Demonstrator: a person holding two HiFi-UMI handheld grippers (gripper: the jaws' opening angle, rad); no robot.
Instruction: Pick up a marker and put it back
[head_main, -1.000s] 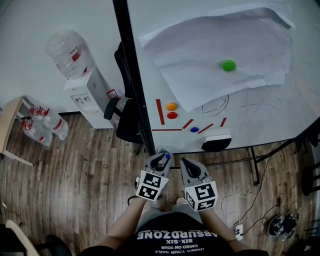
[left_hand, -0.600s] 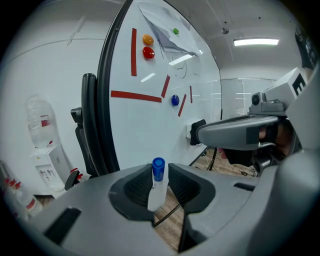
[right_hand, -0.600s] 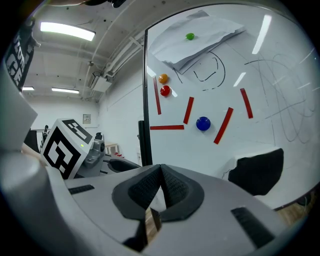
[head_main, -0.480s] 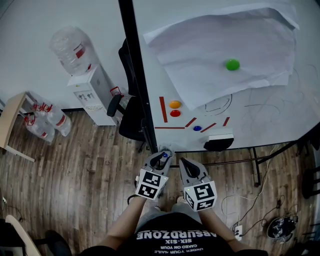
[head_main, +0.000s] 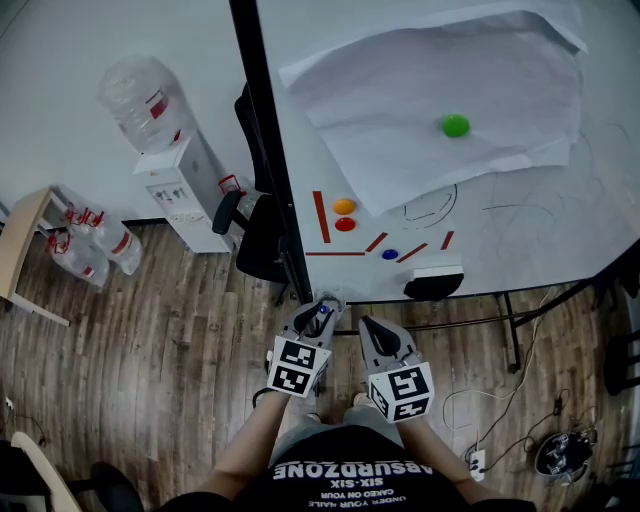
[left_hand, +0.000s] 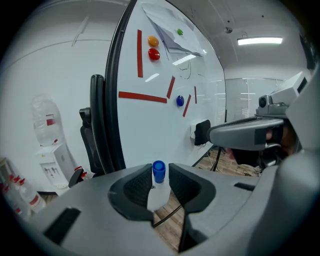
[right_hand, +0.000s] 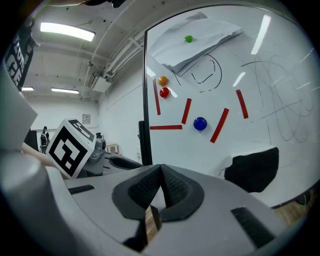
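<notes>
Head view: marker (head_main: 322, 313); "ABSURDZONE" shirt (head_main: 350, 482)

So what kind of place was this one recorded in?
Probably an office or meeting room: a big whiteboard with magnets and paper sheets on it, a water dispenser with spare bottles nearby, and an office chair.

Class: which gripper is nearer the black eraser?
Right. The right gripper is left of the eraser; the left gripper, jaws just opening around the marker, lies farther left.
</notes>
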